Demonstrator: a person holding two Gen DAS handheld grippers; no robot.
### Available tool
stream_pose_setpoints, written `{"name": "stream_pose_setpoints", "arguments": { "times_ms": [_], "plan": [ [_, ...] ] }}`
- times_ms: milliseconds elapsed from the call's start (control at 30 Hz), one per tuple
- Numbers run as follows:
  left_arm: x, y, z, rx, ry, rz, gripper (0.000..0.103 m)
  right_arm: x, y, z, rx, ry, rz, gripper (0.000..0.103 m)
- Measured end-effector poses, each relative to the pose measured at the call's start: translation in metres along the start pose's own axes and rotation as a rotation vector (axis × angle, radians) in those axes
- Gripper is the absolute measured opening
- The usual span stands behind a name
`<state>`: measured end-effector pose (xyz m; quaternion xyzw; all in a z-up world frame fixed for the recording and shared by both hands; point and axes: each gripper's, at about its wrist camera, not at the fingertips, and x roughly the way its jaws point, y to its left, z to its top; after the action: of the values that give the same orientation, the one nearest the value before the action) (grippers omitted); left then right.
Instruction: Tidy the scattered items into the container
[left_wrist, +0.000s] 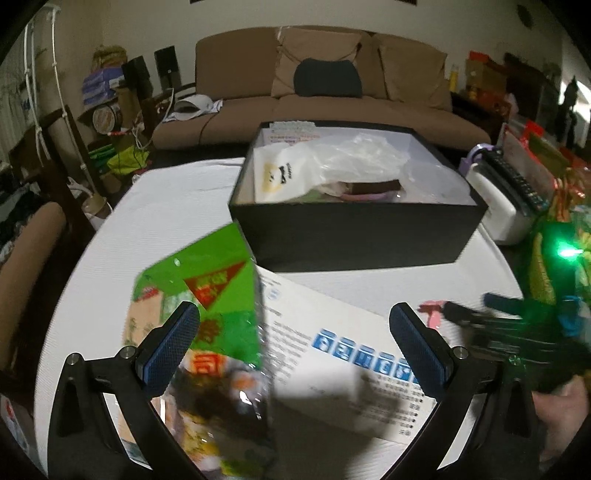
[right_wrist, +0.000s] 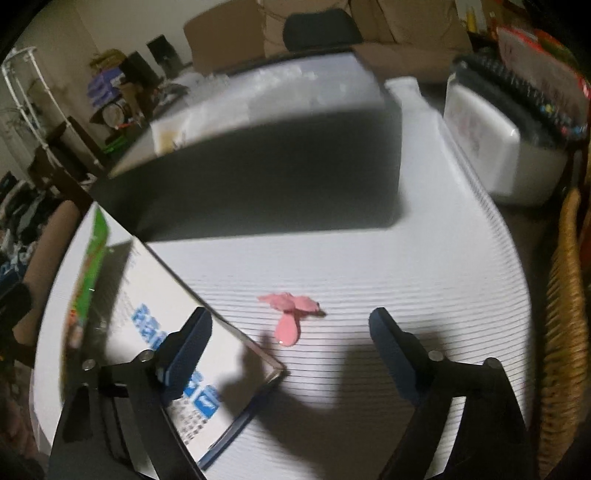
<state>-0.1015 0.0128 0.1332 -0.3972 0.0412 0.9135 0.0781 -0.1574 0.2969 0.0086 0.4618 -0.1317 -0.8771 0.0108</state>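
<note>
- Scattered items on the white bench (right_wrist: 424, 258) number three: one green snack packet (left_wrist: 207, 332), one flat white box with blue print (left_wrist: 351, 354) and one small pink clip (right_wrist: 290, 317).
- One black container (left_wrist: 354, 229) stands farther along the bench, ahead of both hand-held grippers; it already holds one clear plastic bag (left_wrist: 354, 155), one white pouch (left_wrist: 280, 173) and some smaller things too jumbled to count.
- Left hand-held gripper (left_wrist: 295, 343) hangs with its two blue-padded fingers (left_wrist: 173, 343) wide apart, holding nothing; the snack packet lies under and just past its left finger, overlapping the white box, which spans the gap between the fingers.
- Right hand-held gripper (right_wrist: 291, 350) also stands wide open and empty; the pink clip lies on the bench between its two fingers, just ahead of the tips and touching neither.
- A corner of the white box reaches under the right hand-held gripper's left finger (right_wrist: 184, 354).
- To the right of the container sits one white case (right_wrist: 495, 147) with one black remote (right_wrist: 517, 96) on top.
- One brown sofa (left_wrist: 332, 88) stands beyond the bench.
</note>
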Motion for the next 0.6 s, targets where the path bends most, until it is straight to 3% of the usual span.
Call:
{"name": "stream_pose_setpoints", "arguments": {
  "times_ms": [167, 233, 400, 600],
  "plan": [
    [0.006, 0.004, -0.003, 0.005, 0.003, -0.015, 0.103, 0.024, 0.001, -0.002, -0.037, 0.029, -0.050, 0.064],
    [0.009, 0.007, -0.002, -0.007, 0.009, -0.032, 0.103, 0.031, 0.003, -0.003, -0.061, 0.045, -0.063, 0.042],
    [0.017, 0.014, -0.001, -0.019, 0.020, -0.049, 0.103, 0.037, 0.007, -0.006, -0.118, 0.054, -0.093, 0.019],
    [0.027, 0.020, -0.002, -0.025, 0.027, -0.077, 0.103, 0.015, 0.000, 0.001, -0.131, 0.043, -0.035, 0.015]
  ]
}}
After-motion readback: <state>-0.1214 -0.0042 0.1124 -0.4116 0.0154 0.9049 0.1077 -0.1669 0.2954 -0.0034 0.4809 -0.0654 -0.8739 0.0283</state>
